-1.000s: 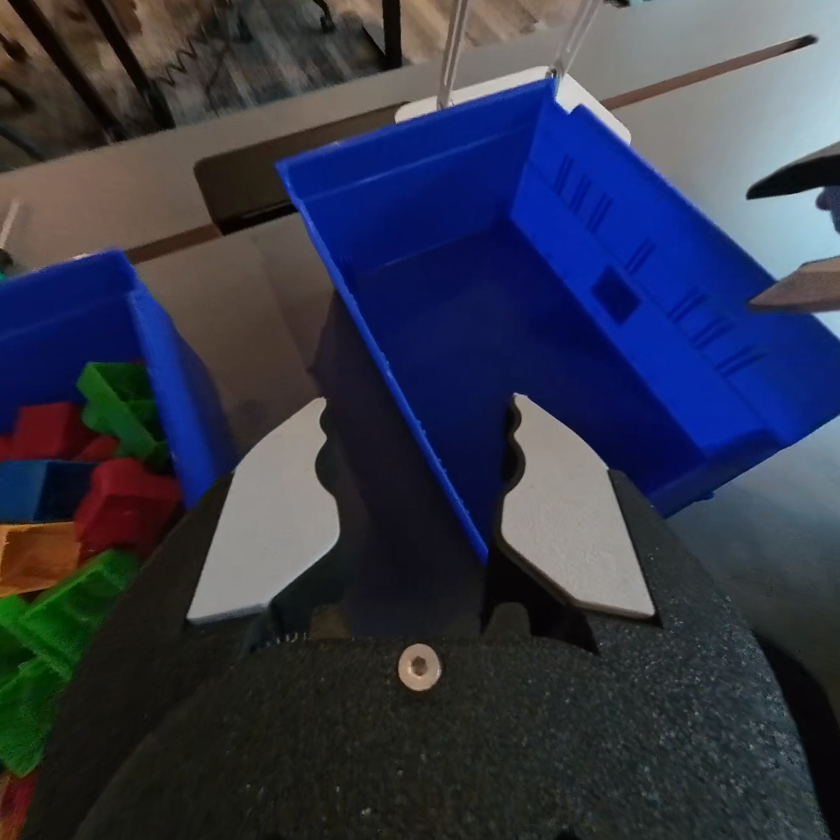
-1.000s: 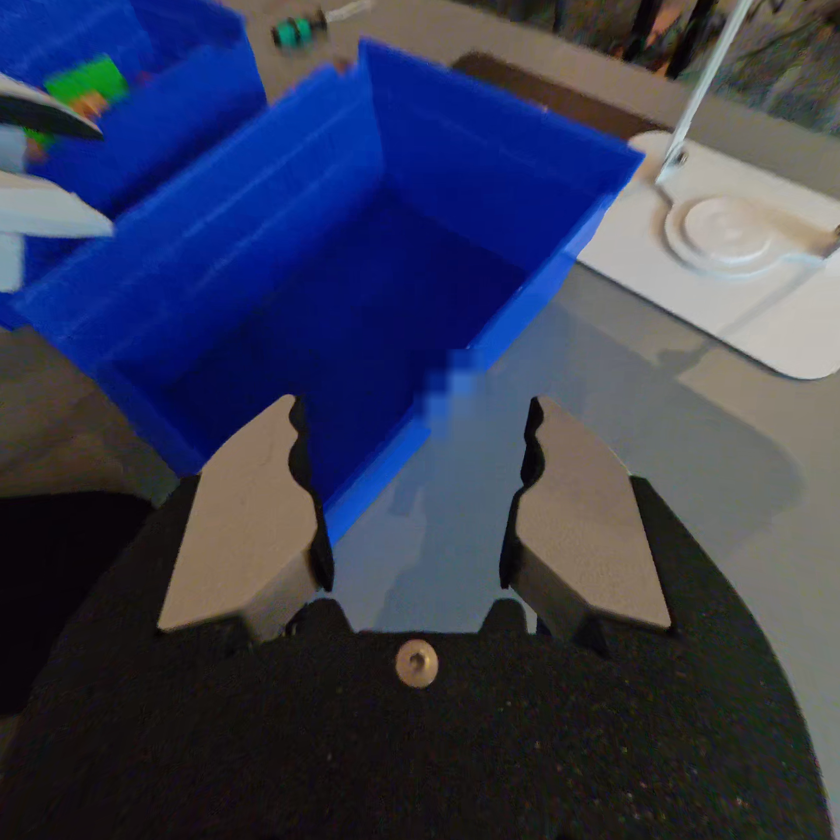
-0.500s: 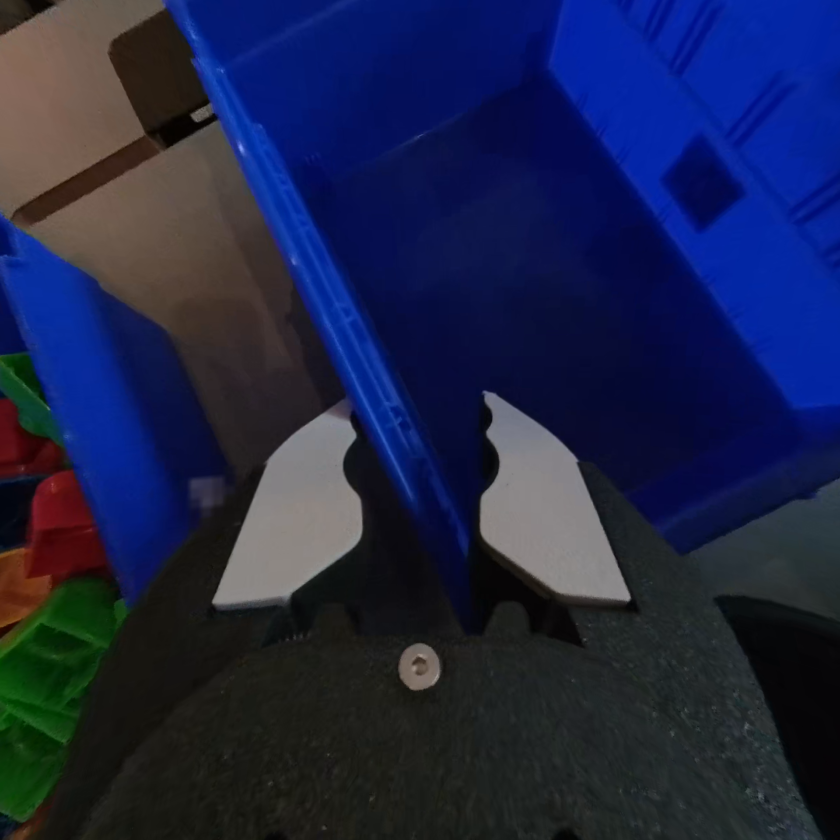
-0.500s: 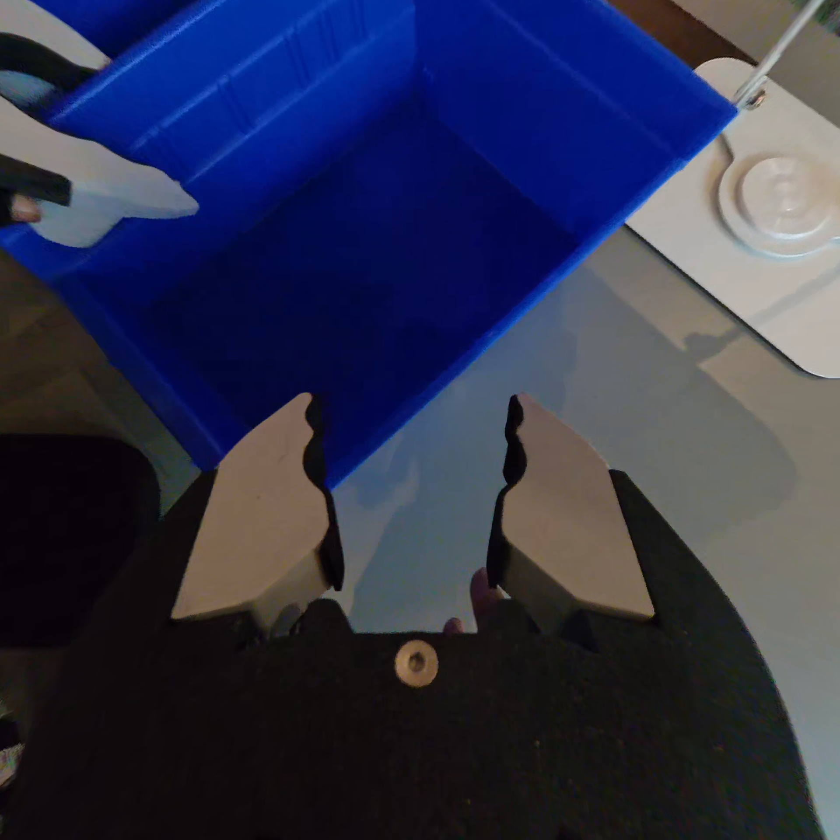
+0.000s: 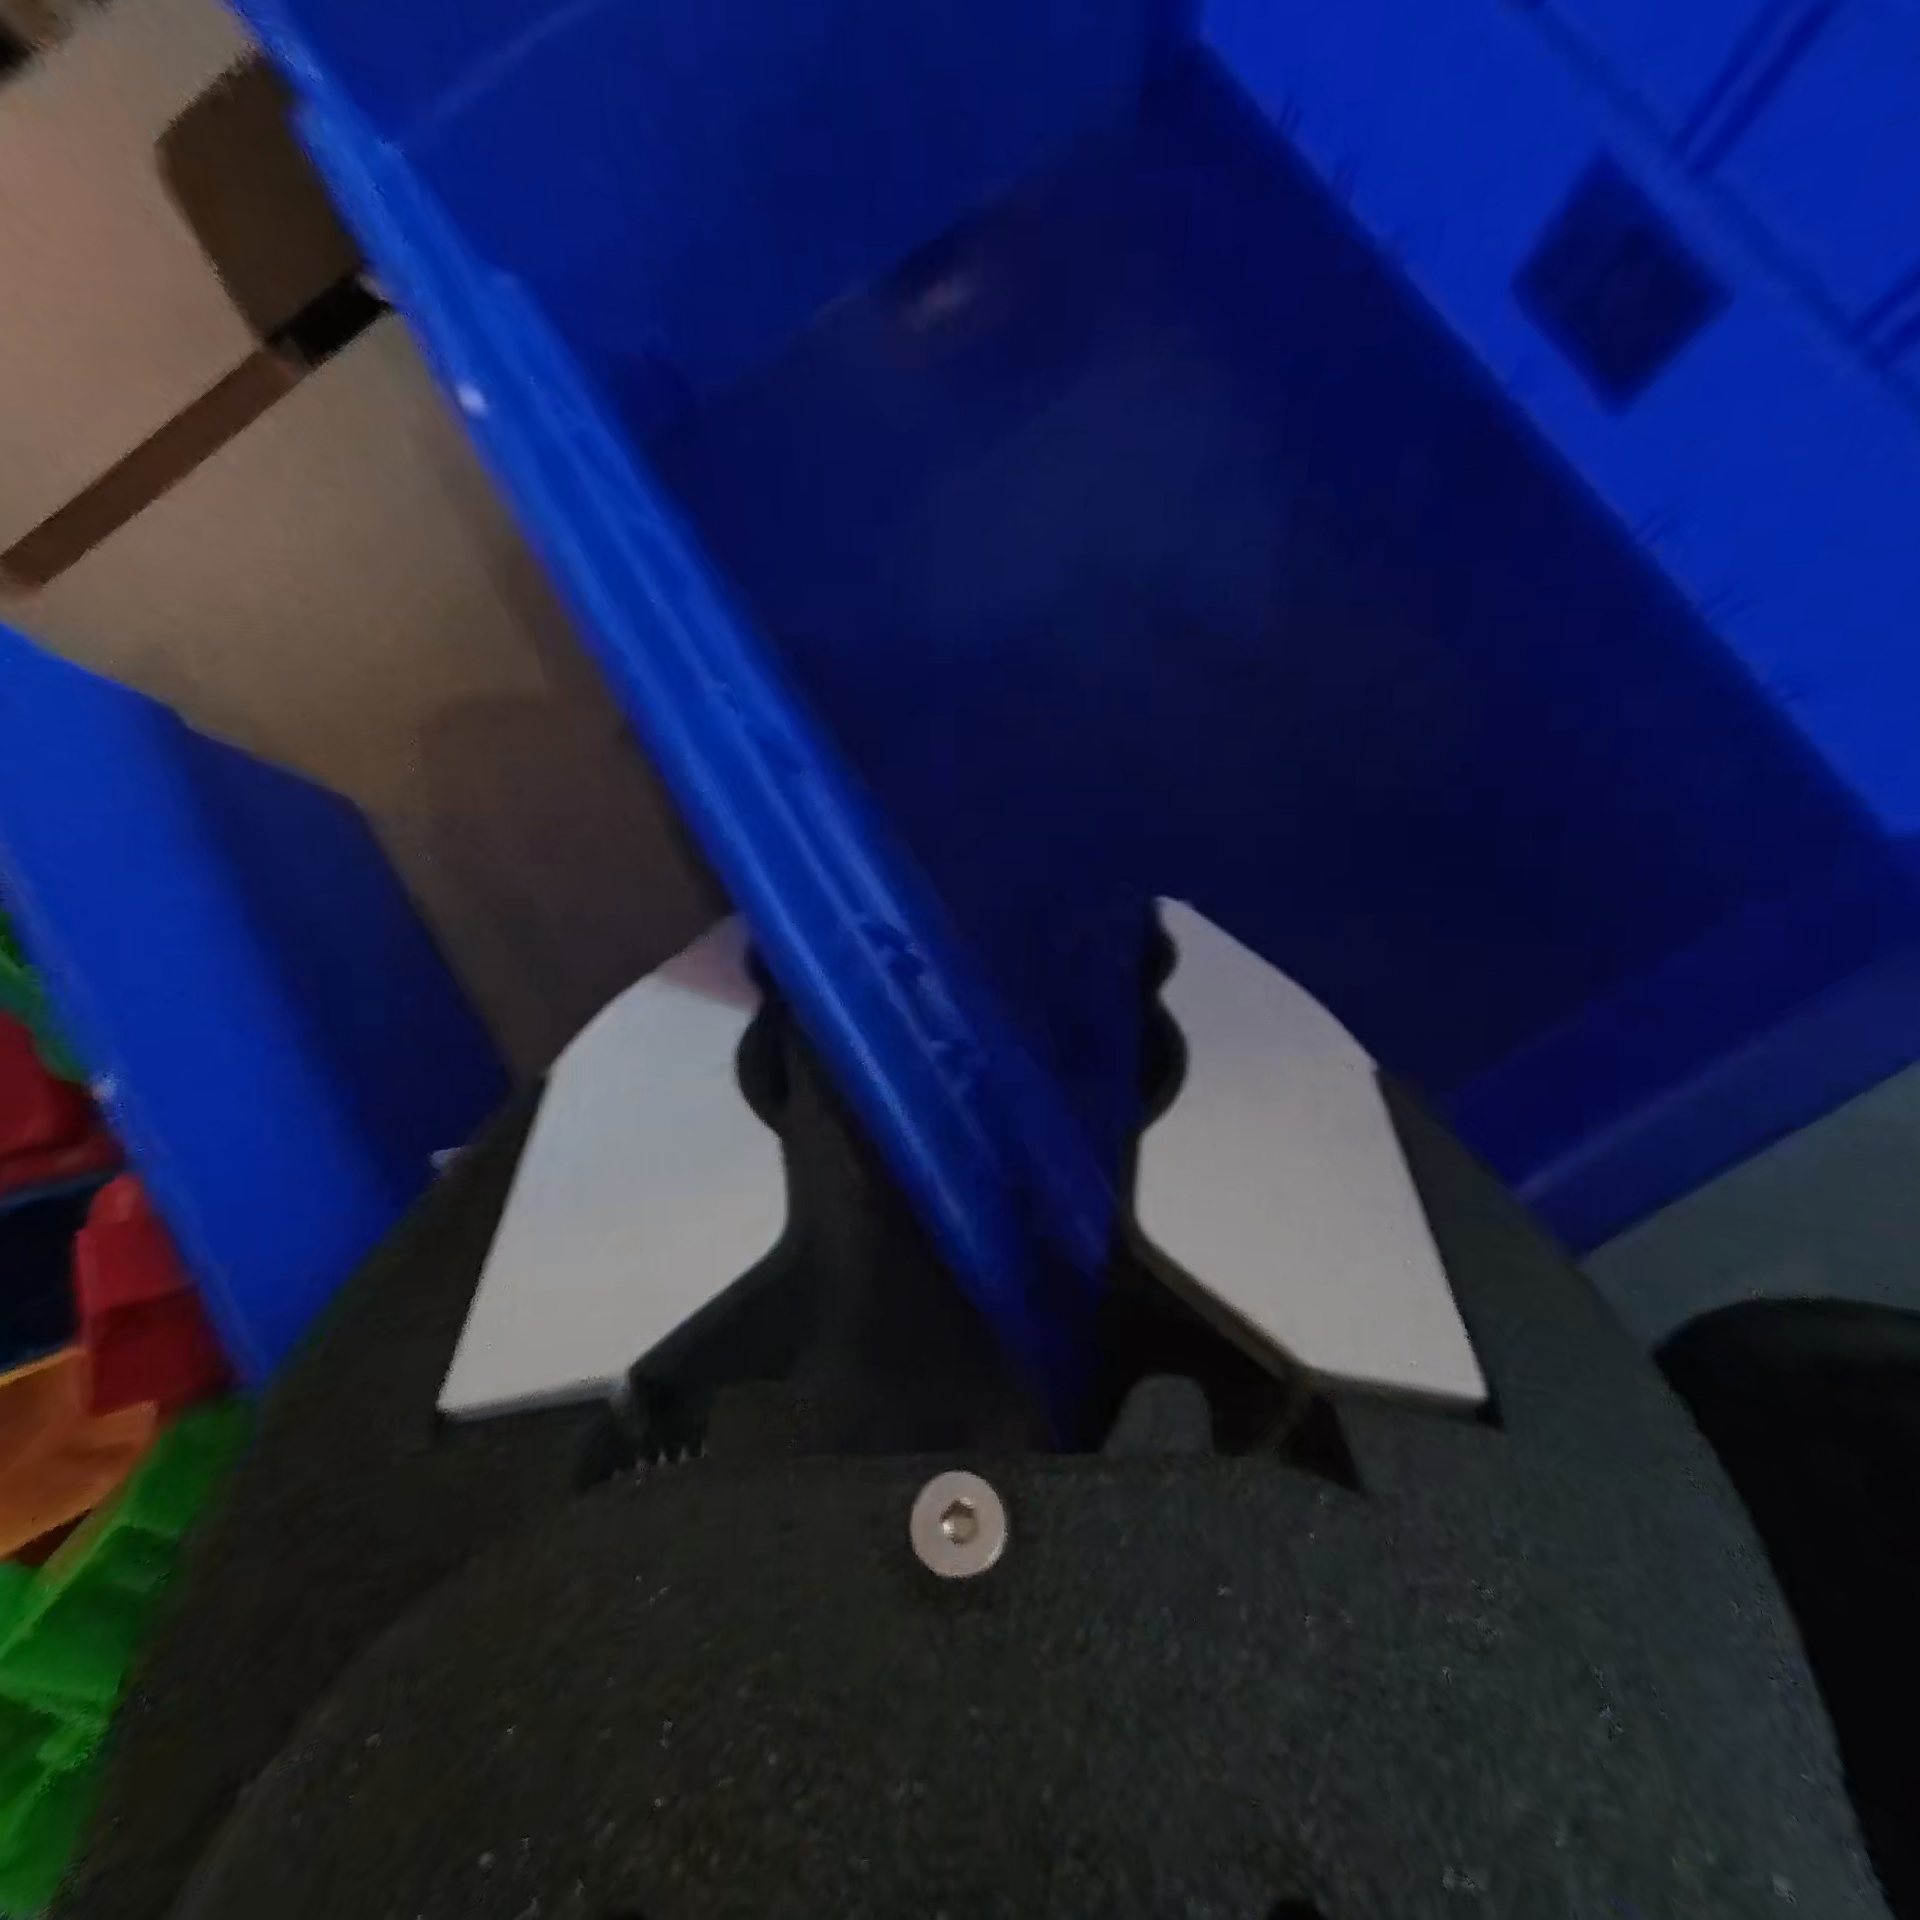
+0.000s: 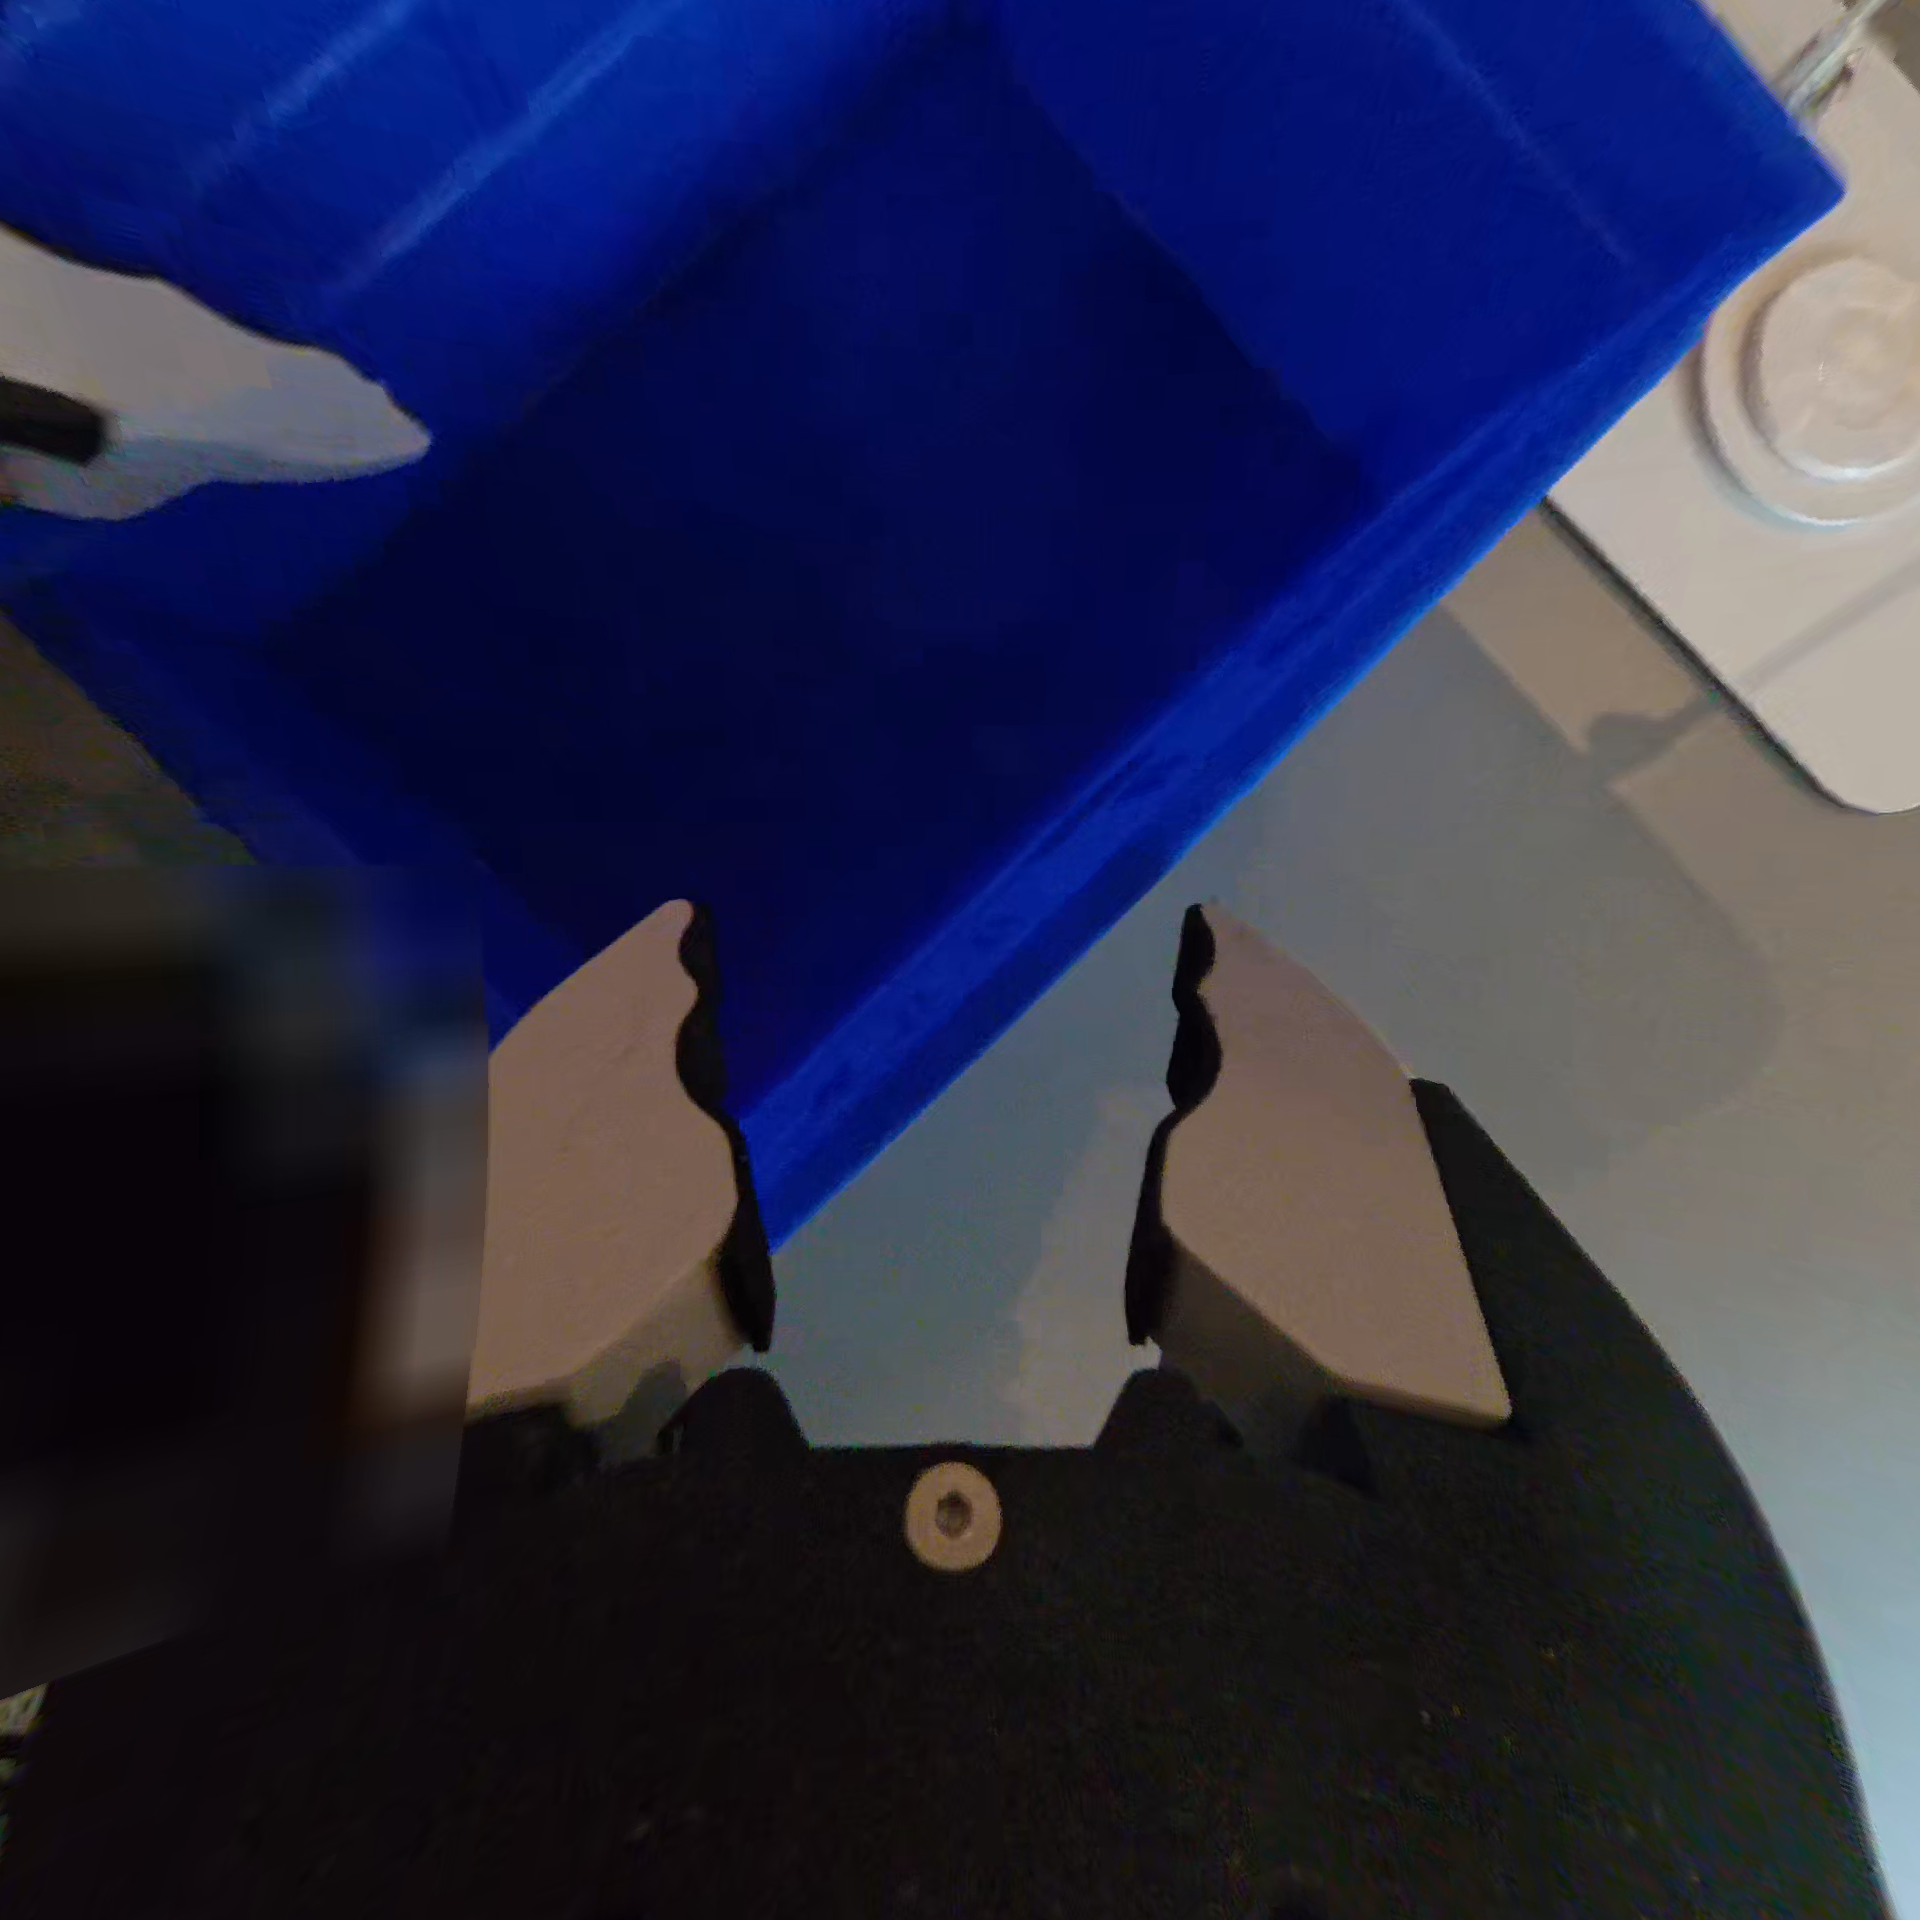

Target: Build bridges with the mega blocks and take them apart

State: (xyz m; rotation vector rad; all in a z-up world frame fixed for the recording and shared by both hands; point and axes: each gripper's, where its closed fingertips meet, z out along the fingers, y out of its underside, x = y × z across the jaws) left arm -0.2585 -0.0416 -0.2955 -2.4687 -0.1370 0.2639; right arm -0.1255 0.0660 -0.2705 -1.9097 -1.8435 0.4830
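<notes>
L gripper (image 5: 951, 1049) is straddling the side wall of the empty blue bin (image 5: 1195, 644); its fingers are sitting close on either side of the rim, seemingly clamping it, though blur is hiding the contact on the L pad. R gripper (image 6: 945, 1101) is hanging with jaws spread, gripping nothing, over the bin's near corner and the grey table (image 6: 1455, 935). Mega blocks (image 5: 73, 1455), red, green and orange, are lying in a second blue bin (image 5: 208, 987) at far L. A white base plate (image 6: 1766, 499) is sitting beyond the empty bin.
</notes>
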